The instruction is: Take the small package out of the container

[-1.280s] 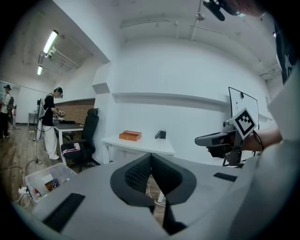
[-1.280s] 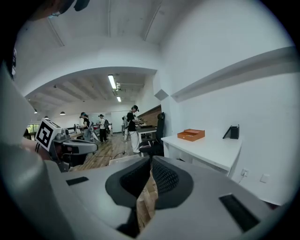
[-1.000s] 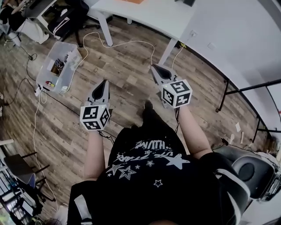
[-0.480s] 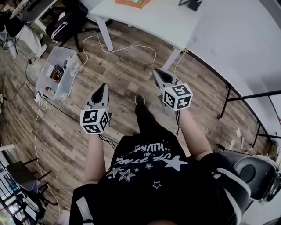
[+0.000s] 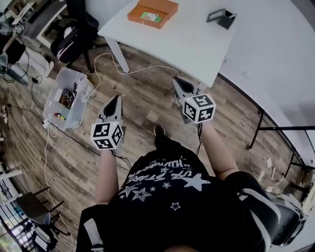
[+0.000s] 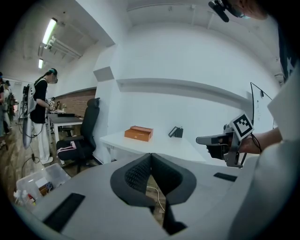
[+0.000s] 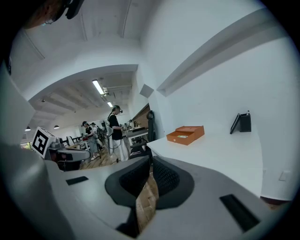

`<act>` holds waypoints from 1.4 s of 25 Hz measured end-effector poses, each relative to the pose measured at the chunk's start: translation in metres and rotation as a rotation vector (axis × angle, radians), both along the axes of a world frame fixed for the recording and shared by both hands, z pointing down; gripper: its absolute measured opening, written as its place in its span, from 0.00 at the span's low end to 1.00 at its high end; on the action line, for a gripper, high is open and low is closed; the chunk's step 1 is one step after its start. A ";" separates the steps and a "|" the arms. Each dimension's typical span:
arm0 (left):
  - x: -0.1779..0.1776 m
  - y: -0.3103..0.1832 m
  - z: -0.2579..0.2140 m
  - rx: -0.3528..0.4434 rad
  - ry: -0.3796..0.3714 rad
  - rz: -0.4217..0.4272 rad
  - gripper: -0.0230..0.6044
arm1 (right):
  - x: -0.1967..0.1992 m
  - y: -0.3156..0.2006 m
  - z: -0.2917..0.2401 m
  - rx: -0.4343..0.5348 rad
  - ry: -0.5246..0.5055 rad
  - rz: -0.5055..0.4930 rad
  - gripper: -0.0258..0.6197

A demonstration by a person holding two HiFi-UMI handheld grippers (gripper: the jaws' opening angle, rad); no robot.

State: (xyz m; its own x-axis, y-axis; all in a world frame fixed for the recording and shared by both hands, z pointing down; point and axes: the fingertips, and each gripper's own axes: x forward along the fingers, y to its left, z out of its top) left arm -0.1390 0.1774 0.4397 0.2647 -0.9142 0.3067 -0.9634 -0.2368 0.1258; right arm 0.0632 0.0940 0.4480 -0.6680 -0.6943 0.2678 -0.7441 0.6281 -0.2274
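An orange box [image 5: 152, 12] lies near the far left corner of the white table [image 5: 192, 44]. A pale green and white item shows inside it. The box [image 6: 138, 133] also shows ahead in the left gripper view, and the box [image 7: 185, 134] in the right gripper view. My left gripper [image 5: 117, 98] is held over the wooden floor, short of the table, shut and empty [image 6: 151, 155]. My right gripper [image 5: 176, 81] is at the table's near edge, its jaw tips together with nothing between them [image 7: 151, 161].
A small black holder [image 5: 221, 17] stands on the table to the right of the box. A clear plastic bin [image 5: 66, 96] with cables sits on the floor at left. A black office chair [image 5: 78, 22] and other desks with people [image 7: 116, 131] lie beyond.
The table has come closer, and the orange box and black holder have come fully into view at the top. Both grippers stay shut and held out ahead.
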 end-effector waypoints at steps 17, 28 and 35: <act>0.020 -0.159 -0.004 -0.004 0.010 0.040 0.07 | 0.019 -0.151 0.002 -0.025 -0.030 0.023 0.12; -0.011 -0.261 0.004 0.008 0.029 0.094 0.07 | -0.005 -0.235 0.015 -0.039 -0.012 0.077 0.12; -0.025 -0.371 0.001 0.029 0.030 0.221 0.07 | -0.023 -0.327 0.018 -0.040 0.011 0.145 0.12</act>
State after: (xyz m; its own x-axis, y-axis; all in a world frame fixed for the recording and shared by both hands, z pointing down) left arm -0.1643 -0.1939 0.4406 0.4683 -0.8412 0.2702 -0.8836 -0.4456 0.1441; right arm 0.0401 -0.2330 0.4658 -0.5587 -0.7715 0.3042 -0.8287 0.5048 -0.2418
